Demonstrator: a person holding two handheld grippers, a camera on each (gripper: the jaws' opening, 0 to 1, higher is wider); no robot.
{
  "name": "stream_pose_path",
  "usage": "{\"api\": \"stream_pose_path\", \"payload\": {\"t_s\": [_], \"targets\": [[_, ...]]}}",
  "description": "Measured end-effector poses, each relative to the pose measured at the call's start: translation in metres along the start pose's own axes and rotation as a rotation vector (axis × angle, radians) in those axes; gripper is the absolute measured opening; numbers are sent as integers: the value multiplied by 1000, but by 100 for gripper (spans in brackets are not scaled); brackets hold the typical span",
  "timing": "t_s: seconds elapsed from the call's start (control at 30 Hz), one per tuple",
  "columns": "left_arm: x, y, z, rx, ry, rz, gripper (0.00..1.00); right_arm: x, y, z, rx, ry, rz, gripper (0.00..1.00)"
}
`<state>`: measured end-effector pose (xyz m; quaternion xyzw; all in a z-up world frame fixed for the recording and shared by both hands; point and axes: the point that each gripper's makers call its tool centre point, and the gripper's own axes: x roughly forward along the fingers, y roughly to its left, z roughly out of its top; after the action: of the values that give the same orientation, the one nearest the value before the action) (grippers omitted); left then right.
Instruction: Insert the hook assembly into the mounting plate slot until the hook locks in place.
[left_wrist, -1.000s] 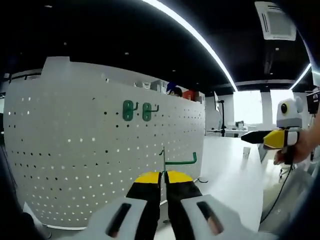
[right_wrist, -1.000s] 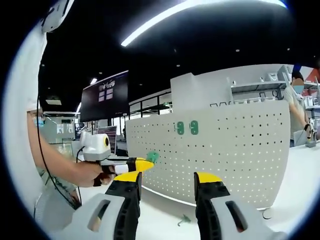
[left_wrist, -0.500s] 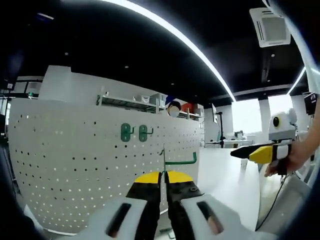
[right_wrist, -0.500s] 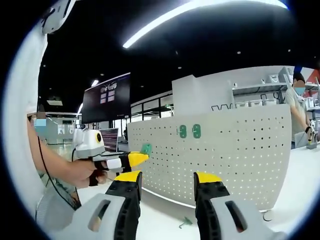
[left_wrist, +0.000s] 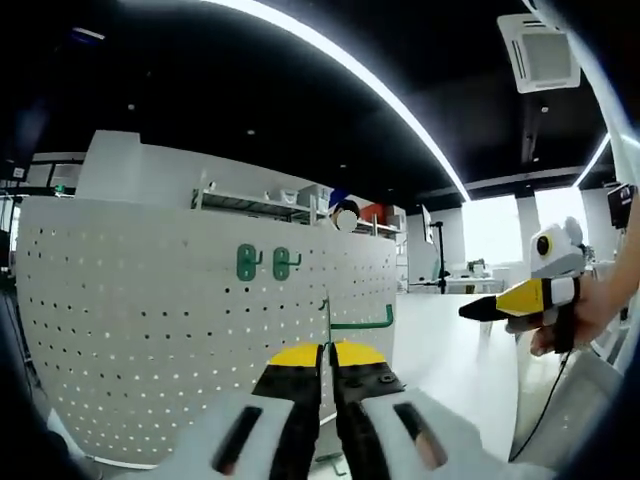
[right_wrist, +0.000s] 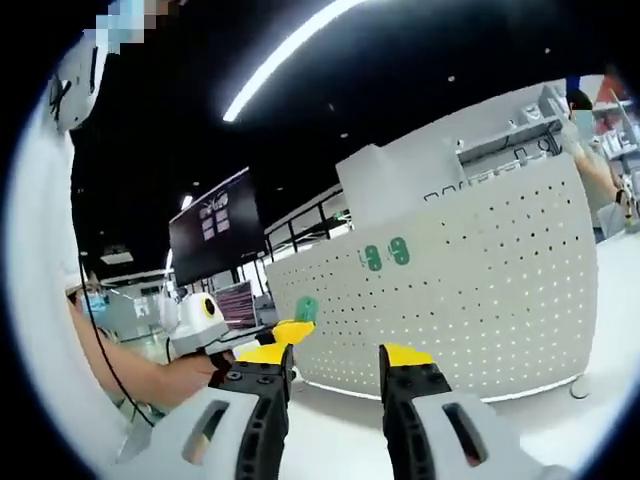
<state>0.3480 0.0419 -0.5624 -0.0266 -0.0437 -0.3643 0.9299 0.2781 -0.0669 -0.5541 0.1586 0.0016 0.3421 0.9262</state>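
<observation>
The white perforated metal mounting plate (left_wrist: 200, 330) stands upright on the white table (left_wrist: 450, 350), carrying two green mounted hooks (left_wrist: 262, 262). The left gripper (left_wrist: 325, 352) pinches the green wire hook assembly (left_wrist: 345, 322) before the plate. The right gripper (right_wrist: 330, 355) is spread wide, holding nothing.

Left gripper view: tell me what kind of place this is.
Probably an open-plan office or lab set up for trials. A white pegboard with two green hooks stands on a white table, under a dark ceiling with a long strip light and an air-conditioning vent.
</observation>
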Motion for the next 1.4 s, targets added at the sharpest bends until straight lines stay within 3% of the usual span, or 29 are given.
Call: {"api": "stream_pose_path", "payload": {"t_s": [0.3, 0.4, 0.7, 1.4], "targets": [[2, -7, 2, 4, 4, -12, 3, 8, 6, 1, -15, 4, 22, 30], [1, -14, 0, 8, 14, -26, 3, 22, 12, 0, -25, 6, 50, 28], [-2, -18, 0, 3, 16, -29, 3, 38, 21, -2, -24, 9, 80, 26], [1, -33, -1, 15, 28, -61, 3, 53, 27, -2, 4, -2, 102, 21]]}}
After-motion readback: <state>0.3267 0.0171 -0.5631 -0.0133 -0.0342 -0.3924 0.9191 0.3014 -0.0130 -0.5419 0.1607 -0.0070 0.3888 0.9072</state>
